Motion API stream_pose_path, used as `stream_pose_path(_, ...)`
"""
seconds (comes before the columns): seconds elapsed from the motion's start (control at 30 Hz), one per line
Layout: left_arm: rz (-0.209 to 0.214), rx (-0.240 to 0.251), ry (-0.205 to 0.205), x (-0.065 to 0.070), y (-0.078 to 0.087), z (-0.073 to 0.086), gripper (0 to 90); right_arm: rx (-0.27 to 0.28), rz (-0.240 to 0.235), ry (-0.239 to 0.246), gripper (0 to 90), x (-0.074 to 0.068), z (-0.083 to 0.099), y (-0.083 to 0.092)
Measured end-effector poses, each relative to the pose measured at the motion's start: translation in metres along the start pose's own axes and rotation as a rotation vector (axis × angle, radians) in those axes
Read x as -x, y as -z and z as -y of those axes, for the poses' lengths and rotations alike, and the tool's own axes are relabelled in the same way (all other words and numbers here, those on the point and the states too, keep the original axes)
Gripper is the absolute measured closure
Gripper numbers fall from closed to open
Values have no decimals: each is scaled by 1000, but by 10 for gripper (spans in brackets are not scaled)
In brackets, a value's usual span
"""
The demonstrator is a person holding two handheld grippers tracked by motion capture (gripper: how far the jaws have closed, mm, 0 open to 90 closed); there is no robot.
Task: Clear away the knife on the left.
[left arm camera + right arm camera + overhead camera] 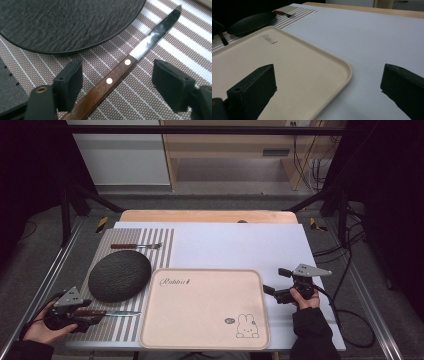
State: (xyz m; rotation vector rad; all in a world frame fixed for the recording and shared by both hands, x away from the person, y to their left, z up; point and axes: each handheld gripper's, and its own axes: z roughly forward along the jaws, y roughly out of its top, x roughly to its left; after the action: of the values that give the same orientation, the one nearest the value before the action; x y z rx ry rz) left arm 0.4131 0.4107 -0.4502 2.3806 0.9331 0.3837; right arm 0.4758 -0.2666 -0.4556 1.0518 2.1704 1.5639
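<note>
A knife with a brown riveted handle and a steel blade lies on the striped placemat at the front left. My left gripper straddles the handle; both pads stand off it with a gap on each side, so the gripper is open. In the high view that left gripper sits at the mat's front left corner. My right gripper hovers open beside the right edge of the beige tray. Between the right gripper jaws lies the tray's corner, untouched.
A dark round plate rests on the mat just behind the knife, close to my left gripper. A fork with a brown handle lies at the mat's far end. A white sheet covers the table to the right.
</note>
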Motion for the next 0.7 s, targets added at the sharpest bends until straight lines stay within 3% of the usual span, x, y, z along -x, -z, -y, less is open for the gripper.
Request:
stream_pose_path(0.5,15,-64,-21,-5,-5,-1,510,-1,0,0,4,0,0,0)
stream_pose_path(0.7,26,-75,-27,-5,-6,-2,535,1,0,0,3,0,0,0)
